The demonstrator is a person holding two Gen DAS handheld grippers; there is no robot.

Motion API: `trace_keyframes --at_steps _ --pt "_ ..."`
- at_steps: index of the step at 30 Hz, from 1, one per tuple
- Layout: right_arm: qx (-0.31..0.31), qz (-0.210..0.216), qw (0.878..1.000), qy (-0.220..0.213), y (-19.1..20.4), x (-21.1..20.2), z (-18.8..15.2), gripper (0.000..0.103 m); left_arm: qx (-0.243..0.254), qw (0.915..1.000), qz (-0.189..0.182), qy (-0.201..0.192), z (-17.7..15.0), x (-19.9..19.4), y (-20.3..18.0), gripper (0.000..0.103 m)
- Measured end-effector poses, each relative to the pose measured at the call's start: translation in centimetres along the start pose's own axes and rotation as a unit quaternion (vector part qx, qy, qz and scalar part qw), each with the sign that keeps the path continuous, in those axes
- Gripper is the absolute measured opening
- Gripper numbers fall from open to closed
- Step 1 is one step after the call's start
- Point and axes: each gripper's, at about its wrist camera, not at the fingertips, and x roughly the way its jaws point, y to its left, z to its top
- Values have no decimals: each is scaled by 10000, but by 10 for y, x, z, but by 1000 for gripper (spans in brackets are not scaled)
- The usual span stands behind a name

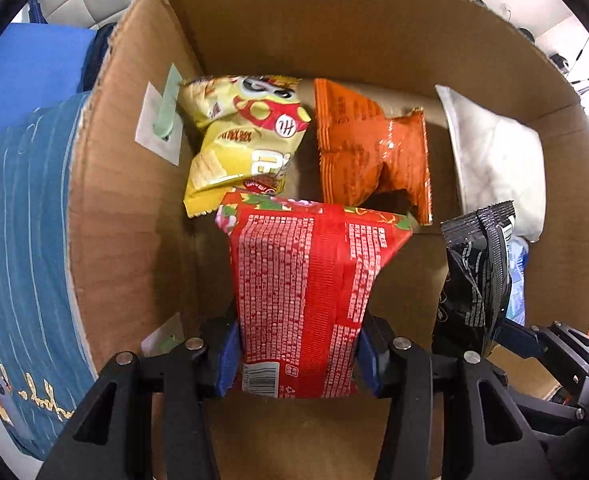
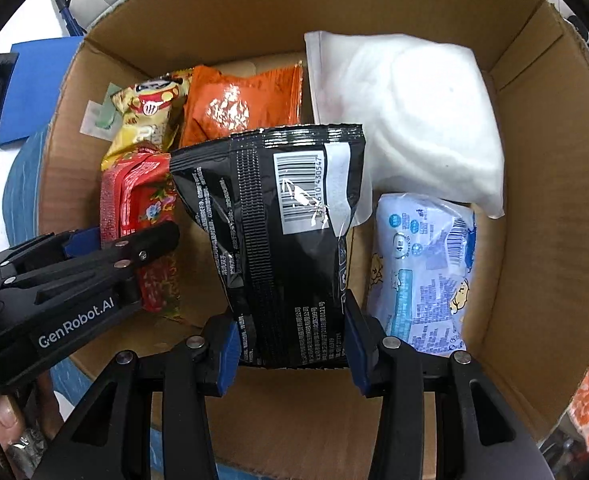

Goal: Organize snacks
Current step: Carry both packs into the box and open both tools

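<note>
Inside a cardboard box [image 1: 142,240], the left tool [image 1: 298,354] is clenched on a red snack bag [image 1: 306,288], its long axis pointing to 12 o'clock. The right tool [image 2: 290,338] grips a black snack bag [image 2: 278,216], also pointing to 12. Yellow [image 1: 238,140], orange [image 1: 366,148] and white [image 2: 414,120] bags lie beyond; a pale blue pack [image 2: 426,272] lies at 3 o'clock.

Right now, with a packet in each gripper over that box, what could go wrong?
1. The left gripper pinches the red packet only near its bottom end, so it may sag or slip as it goes down.
2. The red packet and the black packet hang close together, so the right gripper and the left one could knock each other.
3. The box is filling; a dropped packet may land on the yellow packet or orange packet and crush it.
</note>
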Motion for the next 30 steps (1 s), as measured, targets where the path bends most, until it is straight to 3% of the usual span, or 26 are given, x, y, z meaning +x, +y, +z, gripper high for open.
trace_keyframes --at_steps 15,27,29,30 --pt "-8 5 9998 212 -2 19 16 50 -47 9996 -65 268 5 10 3 47" --pt "-22 -48 9999 90 -7 6 17 51 -63 9999 -87 67 2 -25 1 47" --pt "16 -99 9999 27 -11 2 17 54 -36 10000 -72 11 0 -32 0 49" --pt "29 -131 9999 -18 -13 -2 16 57 -25 10000 -59 -30 -1 -37 -1 55"
